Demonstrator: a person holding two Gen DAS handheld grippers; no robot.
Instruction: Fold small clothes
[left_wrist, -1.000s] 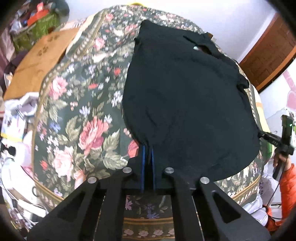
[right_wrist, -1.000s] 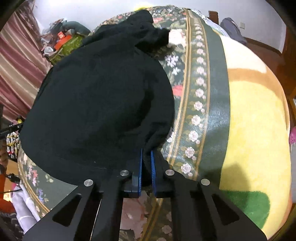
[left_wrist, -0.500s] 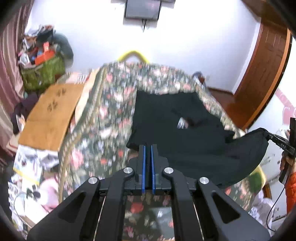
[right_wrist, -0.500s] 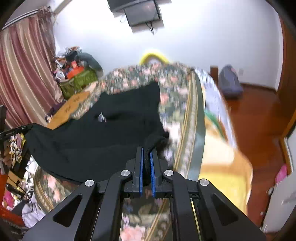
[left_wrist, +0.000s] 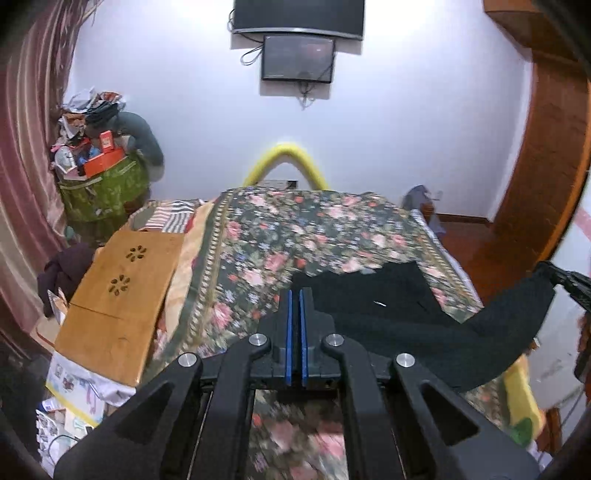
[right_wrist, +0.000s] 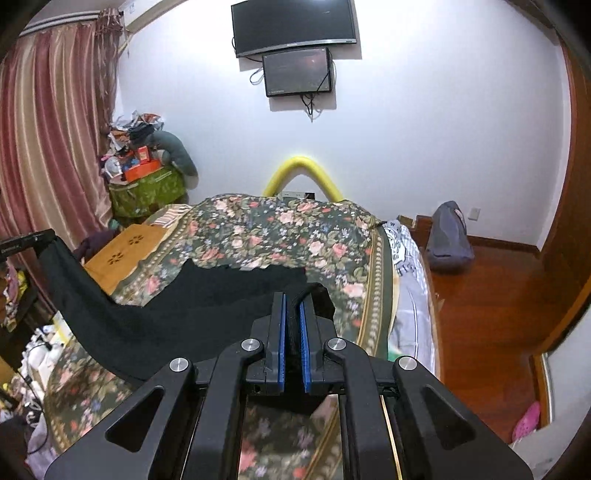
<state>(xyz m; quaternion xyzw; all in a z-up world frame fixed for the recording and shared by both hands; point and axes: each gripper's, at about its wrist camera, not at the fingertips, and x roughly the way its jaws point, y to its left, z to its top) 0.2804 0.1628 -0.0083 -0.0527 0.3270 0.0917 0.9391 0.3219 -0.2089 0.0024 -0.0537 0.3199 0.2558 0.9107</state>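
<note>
Black garment (left_wrist: 424, 332): we hold its near edge lifted, left gripper (left_wrist: 294, 306) and right gripper (right_wrist: 291, 310) each with jaws clamped on a corner, its far part lying ahead on the bed (left_wrist: 314, 229).

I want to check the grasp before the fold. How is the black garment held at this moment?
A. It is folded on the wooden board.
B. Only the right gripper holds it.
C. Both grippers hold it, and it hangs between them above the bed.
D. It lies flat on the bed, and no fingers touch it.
C: the black garment is pinched in the right gripper and the left gripper, sagging between them above the floral bed cover.
</note>
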